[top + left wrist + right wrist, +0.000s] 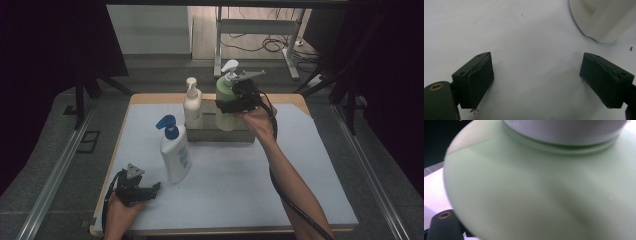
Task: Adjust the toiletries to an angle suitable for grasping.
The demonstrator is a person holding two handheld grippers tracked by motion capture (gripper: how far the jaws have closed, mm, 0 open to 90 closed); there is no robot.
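A pale green pump bottle (224,114) with a white pump stands at the right end of a low grey block (220,134), and I cannot tell whether it rests on it. My right gripper (234,99) is shut on its upper body. Up close the green bottle's shoulder (536,195) and white collar (564,130) hide the jaws. A cream pump bottle (192,106) stands on the block's left end. A white bottle with a blue pump (175,156) stands on the mat. My left gripper (152,189) (536,77) lies open on the mat, nothing between its jaws, with the white bottle's base (604,20) just beyond.
A white mat (300,165) covers the wooden table, with bare mat in front of and to the right of the block. Dark curtains and metal rails flank the table. A desk frame and cables (270,45) stand on the floor behind.
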